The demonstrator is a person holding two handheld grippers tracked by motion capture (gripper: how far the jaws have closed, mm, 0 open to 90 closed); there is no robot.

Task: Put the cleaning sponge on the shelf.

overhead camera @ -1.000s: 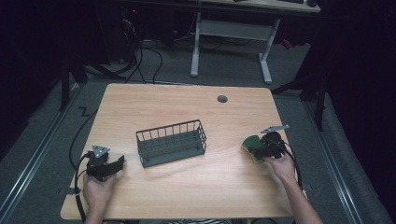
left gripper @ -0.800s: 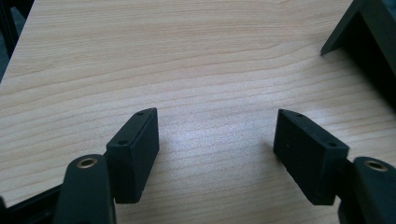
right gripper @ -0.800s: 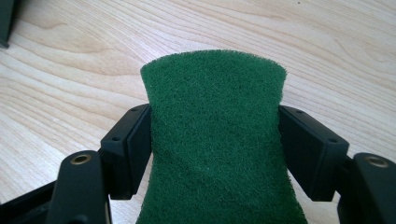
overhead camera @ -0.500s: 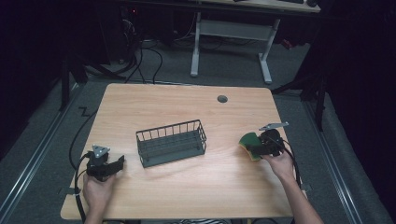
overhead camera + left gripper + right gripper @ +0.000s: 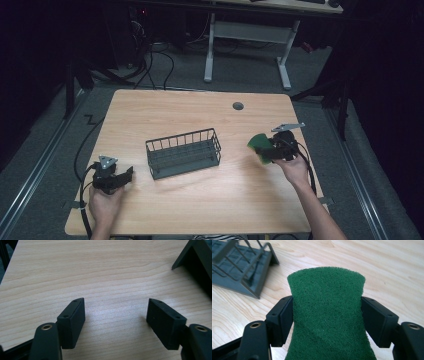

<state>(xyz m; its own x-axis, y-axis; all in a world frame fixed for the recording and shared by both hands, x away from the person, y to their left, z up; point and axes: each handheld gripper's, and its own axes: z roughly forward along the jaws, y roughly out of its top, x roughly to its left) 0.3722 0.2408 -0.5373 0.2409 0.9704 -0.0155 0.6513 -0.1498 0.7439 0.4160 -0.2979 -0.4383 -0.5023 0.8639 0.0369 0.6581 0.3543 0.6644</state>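
Near the table's (image 5: 200,210) right edge, a green scouring pad (image 5: 327,315) is clamped by the right gripper (image 5: 327,320), not yet placed in the wire basket (image 5: 183,153) at the centre; the left gripper (image 5: 115,322) is held wide open, empty.

We see a light wooden table (image 5: 200,210) with a round grommet hole (image 5: 238,106) near its far edge, standing on grey carpet (image 5: 45,150). Beyond it a white-legged desk (image 5: 247,32) stands (cables (image 5: 160,55) trail beside it), and the surrounding room is dark.
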